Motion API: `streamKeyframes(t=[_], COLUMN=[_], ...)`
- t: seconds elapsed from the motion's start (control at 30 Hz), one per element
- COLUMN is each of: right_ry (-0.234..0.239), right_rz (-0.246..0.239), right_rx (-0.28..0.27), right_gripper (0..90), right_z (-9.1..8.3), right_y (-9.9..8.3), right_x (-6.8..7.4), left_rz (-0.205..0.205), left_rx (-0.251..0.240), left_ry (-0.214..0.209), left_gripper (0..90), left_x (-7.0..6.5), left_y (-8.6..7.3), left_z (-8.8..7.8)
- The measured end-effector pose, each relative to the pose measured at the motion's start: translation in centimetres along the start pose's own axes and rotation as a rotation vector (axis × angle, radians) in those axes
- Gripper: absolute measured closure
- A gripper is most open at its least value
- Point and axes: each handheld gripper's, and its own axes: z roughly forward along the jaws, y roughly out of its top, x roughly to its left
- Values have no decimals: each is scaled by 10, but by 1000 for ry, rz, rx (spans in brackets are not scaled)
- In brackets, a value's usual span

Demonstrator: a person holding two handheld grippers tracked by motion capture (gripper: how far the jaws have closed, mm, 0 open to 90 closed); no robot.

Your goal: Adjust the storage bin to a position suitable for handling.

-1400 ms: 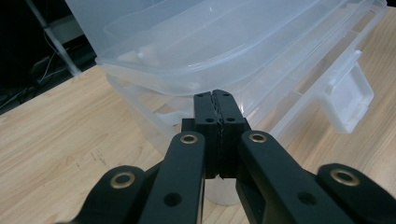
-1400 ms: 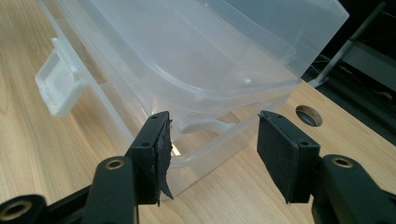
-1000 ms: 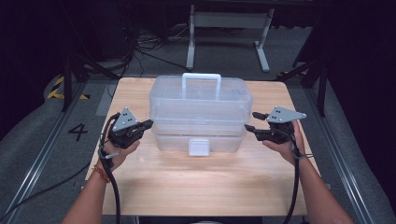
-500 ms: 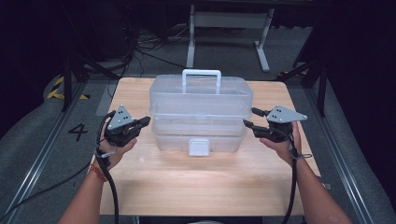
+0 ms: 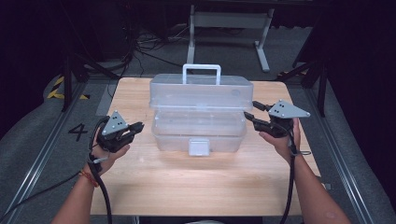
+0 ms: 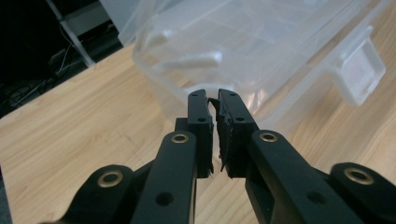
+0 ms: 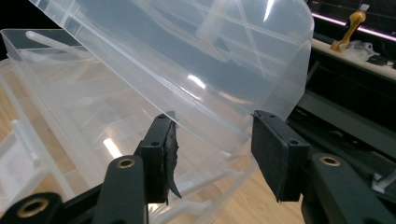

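Two tongs flank clear box [image 5: 200, 114]: left [image 5: 138, 127] closed, right [image 5: 249, 115] agape.

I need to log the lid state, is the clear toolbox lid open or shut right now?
Partly open. The lid sits raised and offset above the clear toolbox, and the right gripper view shows it tilted up off the base.

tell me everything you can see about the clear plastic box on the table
The plastic box is see-through, with a white handle upright on its lid and a white latch at its front. It sits mid-table on the wooden table, stepped in tiers. The lid looks lifted at the right end. The right hand-held gripper, open, has its jaws around the lid's edge there; the left hand-held gripper, shut, points at the left end, apparently without touching it.
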Motion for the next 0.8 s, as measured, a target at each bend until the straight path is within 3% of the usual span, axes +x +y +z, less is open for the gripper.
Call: streamKeyframes(t=[0.53, 0.63, 0.67, 0.8], right_ry=[-71, -84, -90, -108], right_rz=[21, 35, 40, 32], right_rx=[-53, -68, -73, -78], right_gripper=[512, 512, 510, 509], right_z=[8, 10, 12, 14], right_y=[7, 8, 10, 12], right_x=[-2, -3, -3, -4], left_rz=[4, 0, 4, -12], left_rx=[153, 179, 190, 229], left_ry=[-9, -9, -6, 18], left_gripper=[648, 578, 508, 384], left_x=[-8, -10, -10, -12], left_y=[-53, -63, -65, -77], left_z=[3, 6, 7, 12])
